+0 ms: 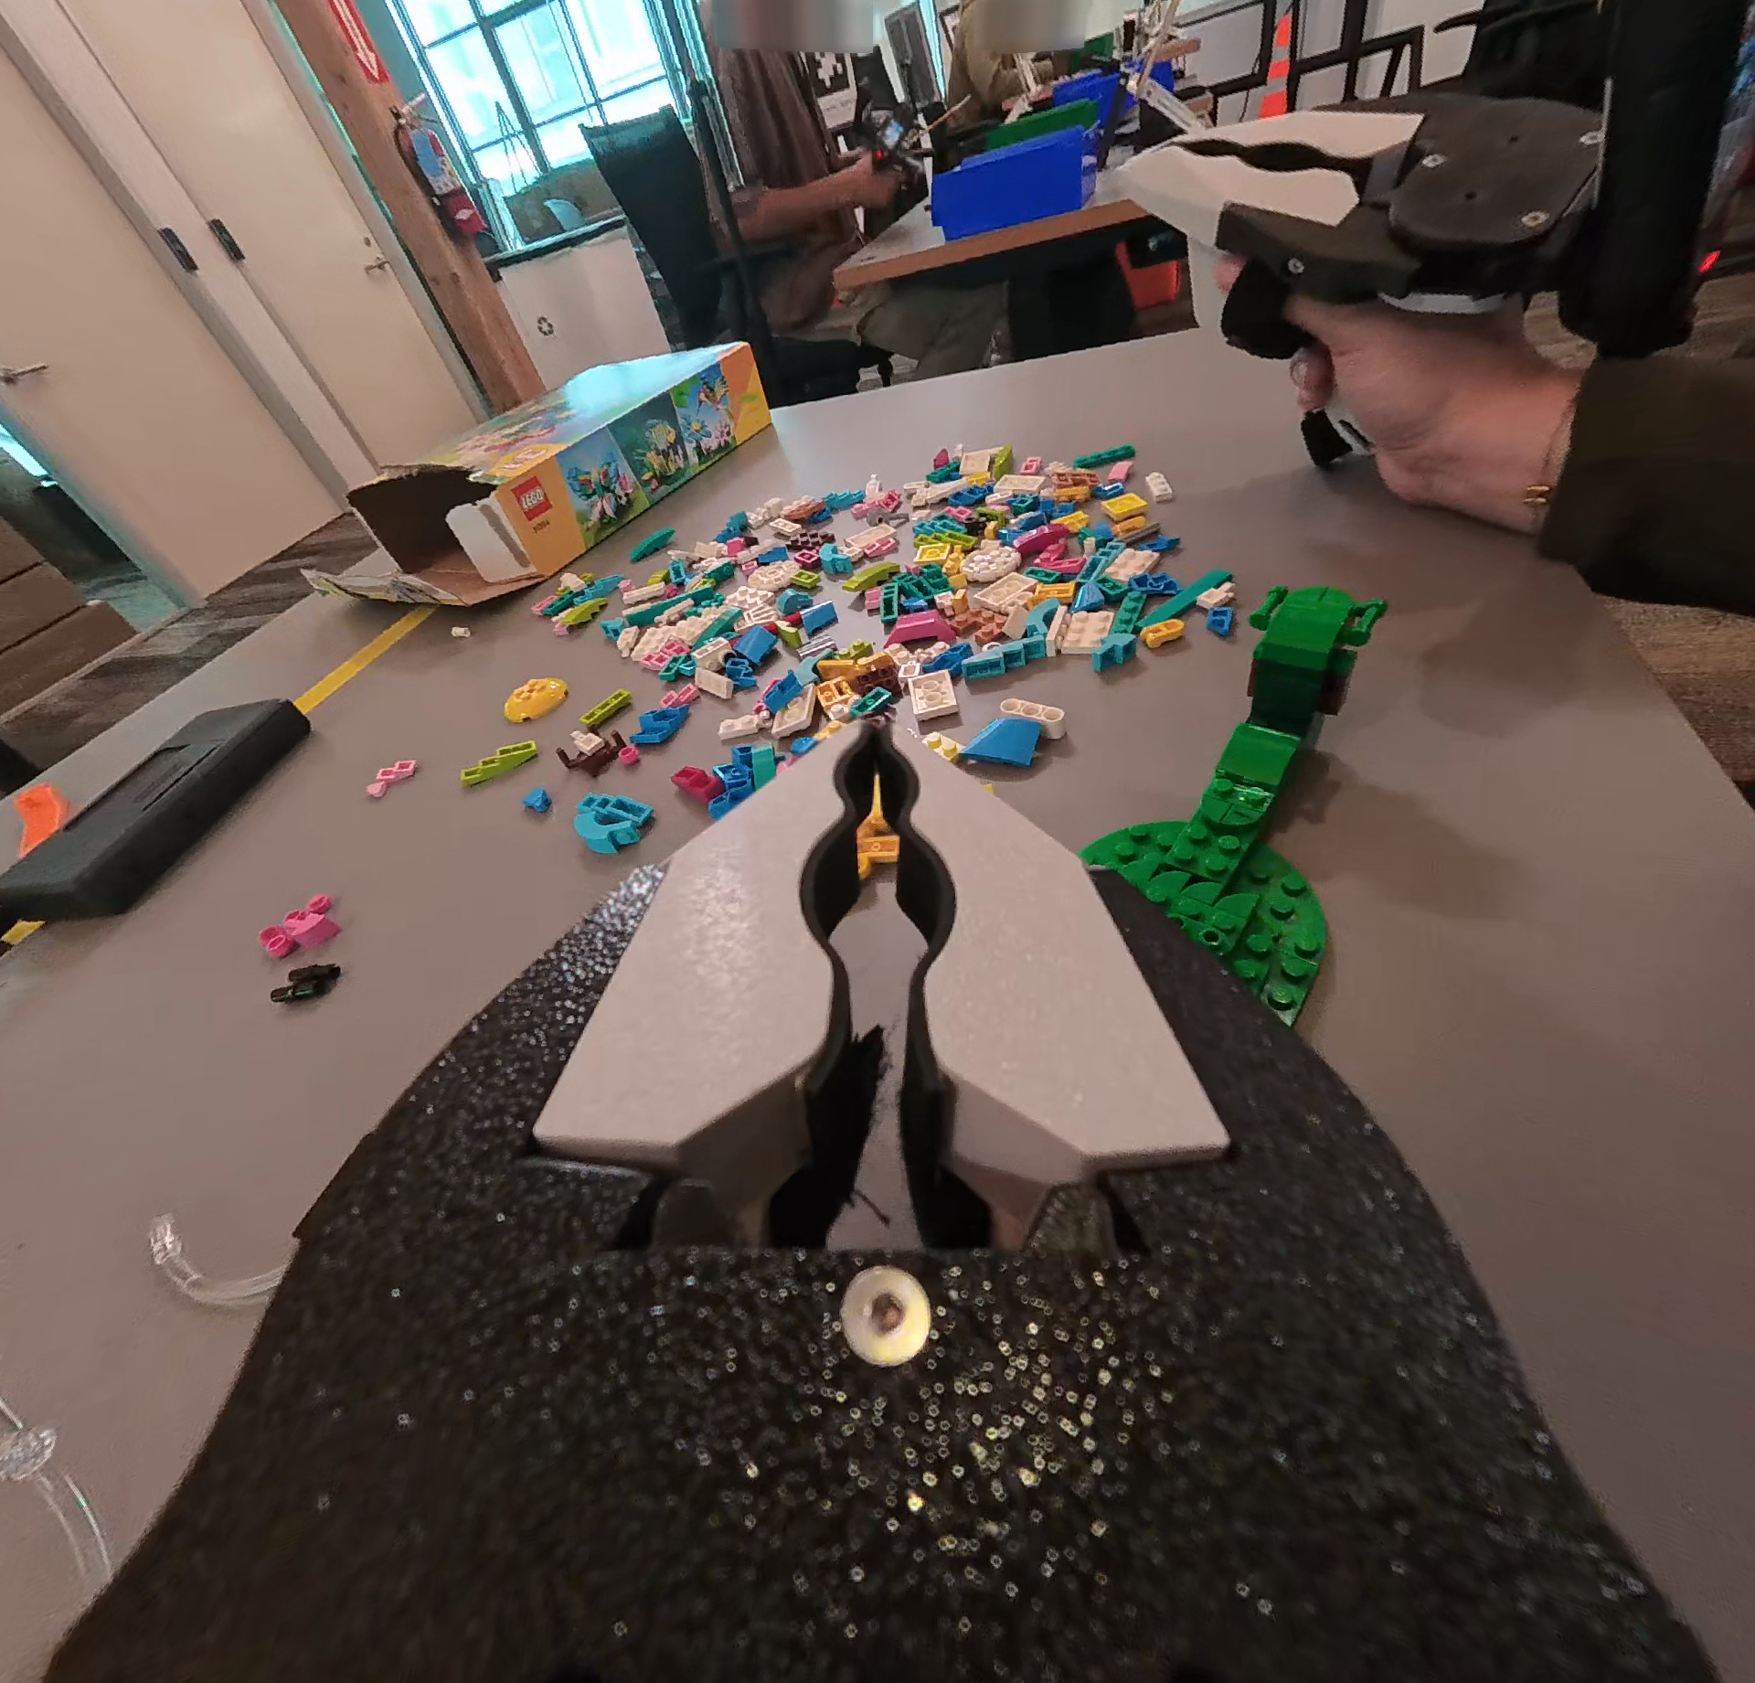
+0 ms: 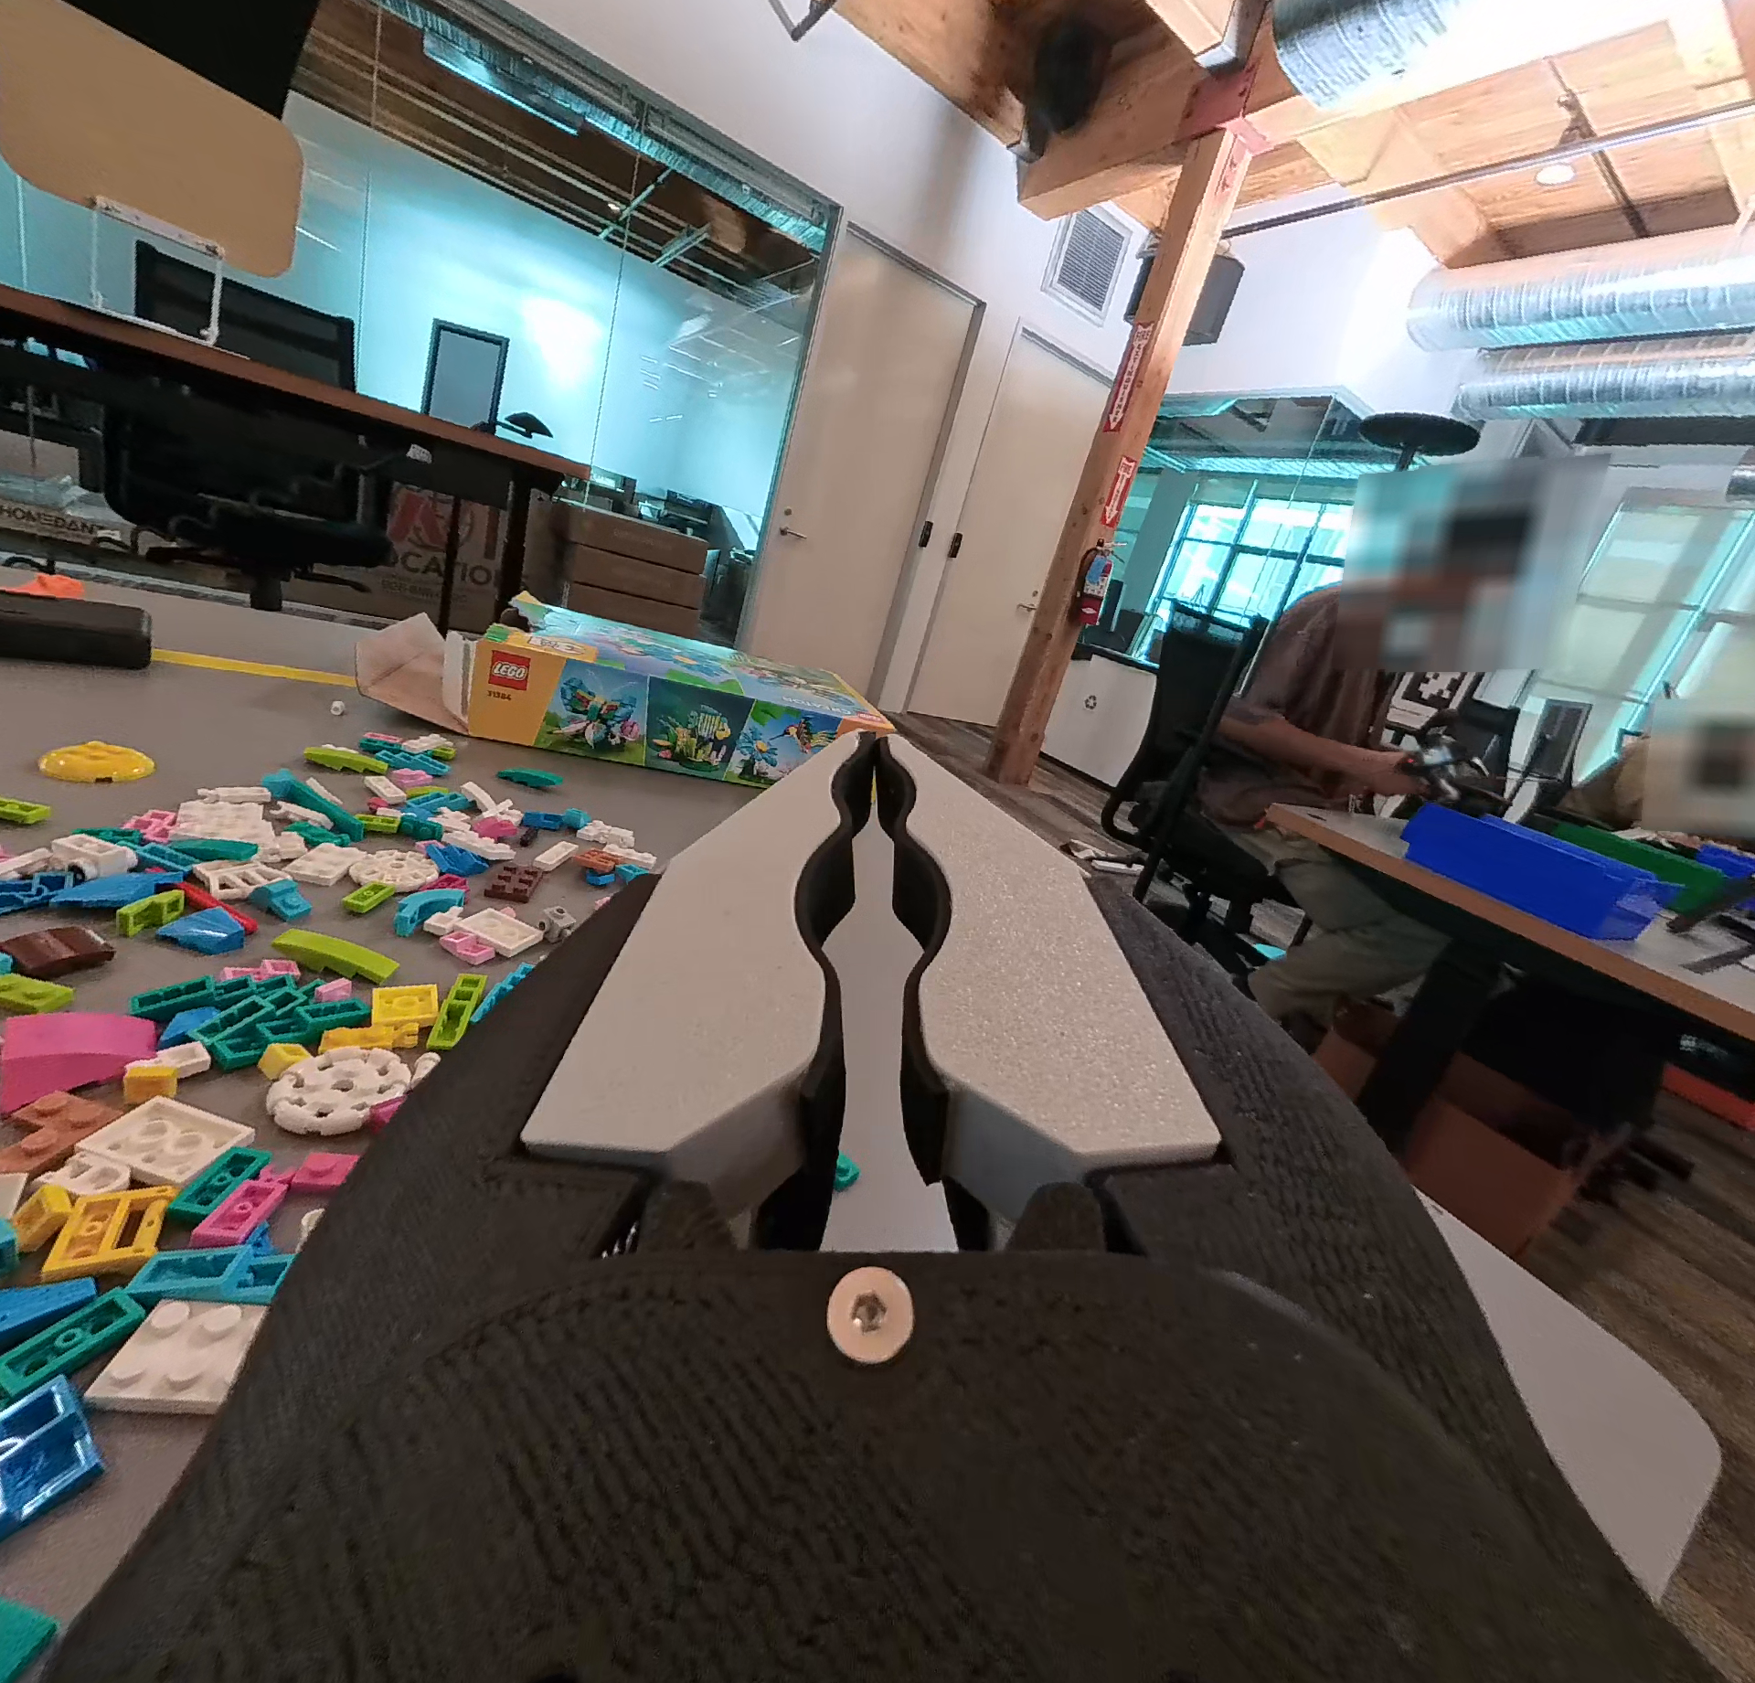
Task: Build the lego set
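Note:
A heap of loose bricks [image 1: 950,583] in many colours lies in the middle of the grey table [image 1: 1472,973]; it also shows in the right wrist view [image 2: 237,925]. A green build [image 1: 1273,688] rises from a round green plate [image 1: 1225,906] at the right. My left gripper [image 1: 878,735] is shut, low over the near edge of the heap. A yellow piece [image 1: 878,841] shows through the slit between its fingers; I cannot tell whether it is held. My right gripper [image 2: 874,746] is shut with nothing between its tips. In the left wrist view it [image 1: 1163,177] hangs high at the right, in a hand.
The torn set box [image 1: 608,460] lies at the back left, also in the right wrist view [image 2: 665,697]. A black block [image 1: 142,802] lies at the left edge. A pink piece [image 1: 299,925] and a yellow dome [image 1: 535,697] lie apart. People sit at another table behind. Across from one pair of fingers to the other is roughly 30 cm. My left tips are roughly 9 cm from the round green plate [image 1: 1225,906].

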Demonstrator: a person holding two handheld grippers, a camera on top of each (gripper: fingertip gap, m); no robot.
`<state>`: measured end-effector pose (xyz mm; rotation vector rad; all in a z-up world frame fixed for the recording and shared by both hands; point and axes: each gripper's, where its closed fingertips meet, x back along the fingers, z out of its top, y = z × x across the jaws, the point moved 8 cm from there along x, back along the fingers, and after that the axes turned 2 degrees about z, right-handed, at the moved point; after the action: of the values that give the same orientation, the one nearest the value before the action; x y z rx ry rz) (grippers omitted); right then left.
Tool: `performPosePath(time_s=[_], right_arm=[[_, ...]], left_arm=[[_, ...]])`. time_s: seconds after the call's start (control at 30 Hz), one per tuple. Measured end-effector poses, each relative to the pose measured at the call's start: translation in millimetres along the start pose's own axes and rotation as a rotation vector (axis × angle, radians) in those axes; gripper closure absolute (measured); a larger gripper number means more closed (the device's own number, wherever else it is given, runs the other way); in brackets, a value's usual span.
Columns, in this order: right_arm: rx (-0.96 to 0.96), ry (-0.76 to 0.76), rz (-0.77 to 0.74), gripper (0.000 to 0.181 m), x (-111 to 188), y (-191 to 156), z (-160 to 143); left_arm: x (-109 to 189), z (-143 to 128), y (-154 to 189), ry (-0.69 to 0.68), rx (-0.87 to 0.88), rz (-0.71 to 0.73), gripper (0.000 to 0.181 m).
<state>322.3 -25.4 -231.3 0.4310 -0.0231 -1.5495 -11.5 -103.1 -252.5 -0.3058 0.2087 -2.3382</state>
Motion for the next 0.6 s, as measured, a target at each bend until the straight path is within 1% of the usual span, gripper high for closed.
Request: performPosePath(time_s=[0.23,0.4,0.6], right_arm=[[0.004,0.006,0.013,0.181,0.4,-1.7,0.5],[0.03,0.001,0.036,0.181,-0.4,-5.9,0.6],[0.049,-0.008,0.05,0.181,-1.8,-8.4,0.2]], left_arm=[[-1.6,-0.8,3.9,-0.016,-0.008,-0.068,0.181],[-2.3,-1.4,7.6,-0.025,-0.045,-0.073,0.181],[-1.6,-0.9,-0.3,-0.017,0.036,-0.064,0.181]])
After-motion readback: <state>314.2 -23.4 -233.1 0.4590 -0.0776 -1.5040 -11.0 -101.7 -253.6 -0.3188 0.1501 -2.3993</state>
